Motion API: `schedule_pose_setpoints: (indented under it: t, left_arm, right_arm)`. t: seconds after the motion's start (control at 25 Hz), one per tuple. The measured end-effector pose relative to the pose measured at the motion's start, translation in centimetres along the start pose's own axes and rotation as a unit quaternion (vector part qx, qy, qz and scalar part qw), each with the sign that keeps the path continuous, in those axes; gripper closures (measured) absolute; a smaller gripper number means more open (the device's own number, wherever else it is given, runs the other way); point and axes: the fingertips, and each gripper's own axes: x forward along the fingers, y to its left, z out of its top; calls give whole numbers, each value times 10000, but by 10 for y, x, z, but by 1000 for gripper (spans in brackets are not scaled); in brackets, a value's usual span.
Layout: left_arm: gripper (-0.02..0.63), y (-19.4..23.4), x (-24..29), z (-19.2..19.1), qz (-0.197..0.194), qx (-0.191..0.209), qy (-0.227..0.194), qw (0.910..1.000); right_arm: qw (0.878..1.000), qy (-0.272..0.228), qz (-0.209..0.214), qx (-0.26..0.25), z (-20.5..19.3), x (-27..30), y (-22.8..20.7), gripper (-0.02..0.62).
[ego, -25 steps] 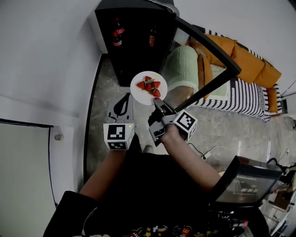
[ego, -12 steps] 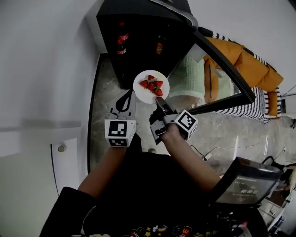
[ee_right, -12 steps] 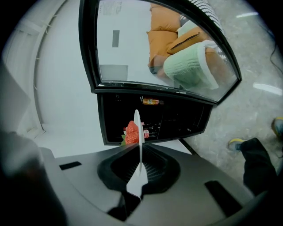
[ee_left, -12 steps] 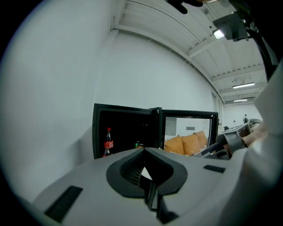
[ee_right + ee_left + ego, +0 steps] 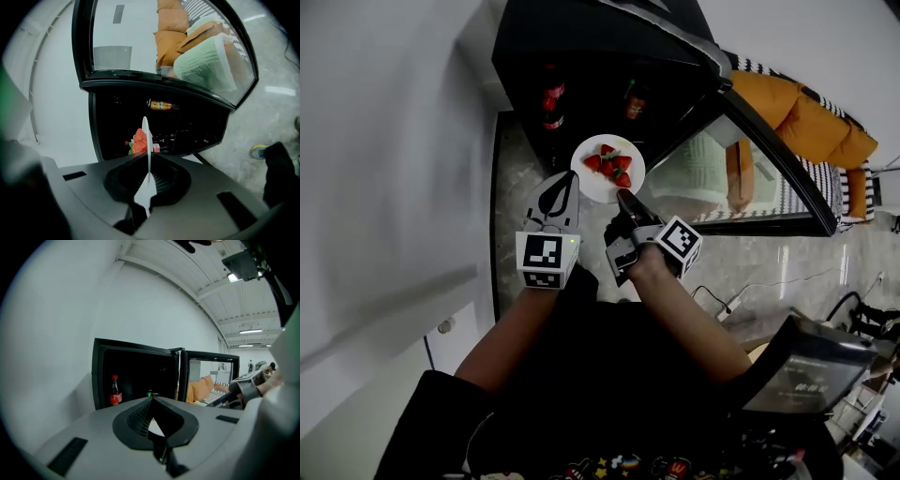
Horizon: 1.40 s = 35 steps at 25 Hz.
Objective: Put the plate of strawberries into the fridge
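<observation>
Right tool (image 5: 623,197) pinches the plate (image 5: 593,188) rim before the open fridge (image 5: 581,56) (left tool (image 5: 562,180) pressed together).

Head cam looks steeply down; both gripper cams face fwd, close; all share fridge (image 5: 581,56).

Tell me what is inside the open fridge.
Inside the fridge stand a red-labelled bottle and, further right, a second bottle. The dark rest, partly covered by the plate of strawberries, cannot be seen.
</observation>
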Motion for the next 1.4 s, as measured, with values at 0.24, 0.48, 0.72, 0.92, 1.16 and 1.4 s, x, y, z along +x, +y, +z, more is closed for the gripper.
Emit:
schedule_pose_setpoints:
  t: [0.24,0.48,0.72,0.92,1.16,1.4]
  left_arm:
    - [604,-2,-6,17,100,306,229,9992]
    - [604,-11,-22,30,106,337,144,9993]
    - [604,-26,-53,50,284,373,-105,9988]
    - [604,-24,-37,40,520,360,-260,9977]
    - [604,-28,-35,35,729,307,-333,9963]
    - [604,-25,-27,22,858,292,-413,9950]
  right_arm:
    - [9995,55,145,260,-7,-2,13,577]
    - [9992,-59,339,224,-10,-10,32,577]
    - [9981,-32,578,221,-21,-28,48,577]
    - [9978,122,650,82,-10,-9,30,577]
    - [9973,264,688,36,-7,-4,21,578]
    - [9962,306,815,-42,1,13,6,577]
